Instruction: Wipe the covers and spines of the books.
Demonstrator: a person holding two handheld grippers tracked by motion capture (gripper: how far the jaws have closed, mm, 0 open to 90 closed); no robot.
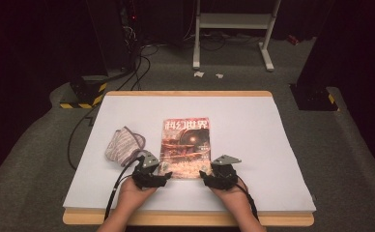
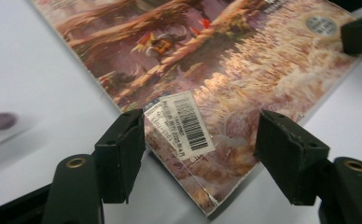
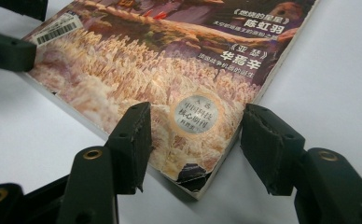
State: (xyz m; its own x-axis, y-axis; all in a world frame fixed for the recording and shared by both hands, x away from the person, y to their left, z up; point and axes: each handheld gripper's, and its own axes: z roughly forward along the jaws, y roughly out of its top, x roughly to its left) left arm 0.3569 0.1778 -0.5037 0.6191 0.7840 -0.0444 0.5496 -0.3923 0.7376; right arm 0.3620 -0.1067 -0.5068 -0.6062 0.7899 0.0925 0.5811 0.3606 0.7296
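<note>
A magazine (image 1: 185, 147) with a reddish illustrated cover lies closed in the middle of the white table. My left gripper (image 1: 157, 177) stands open at its near left corner, the jaws astride that corner and its barcode sticker (image 2: 187, 125). My right gripper (image 1: 209, 176) stands open at the near right corner, the jaws either side of a round silver seal (image 3: 195, 114). In the left gripper view the magazine (image 2: 226, 74) fills the upper part, my left gripper (image 2: 200, 149) below it. In the right gripper view the worn corner of the magazine (image 3: 170, 79) lies between the fingers of my right gripper (image 3: 195, 147).
A crumpled striped cloth (image 1: 123, 145) lies left of the magazine, close to my left hand. The white table sheet (image 1: 253, 125) ends in a wooden edge (image 1: 185, 218) at the front. Cables and a white stand (image 1: 234, 29) are on the floor beyond.
</note>
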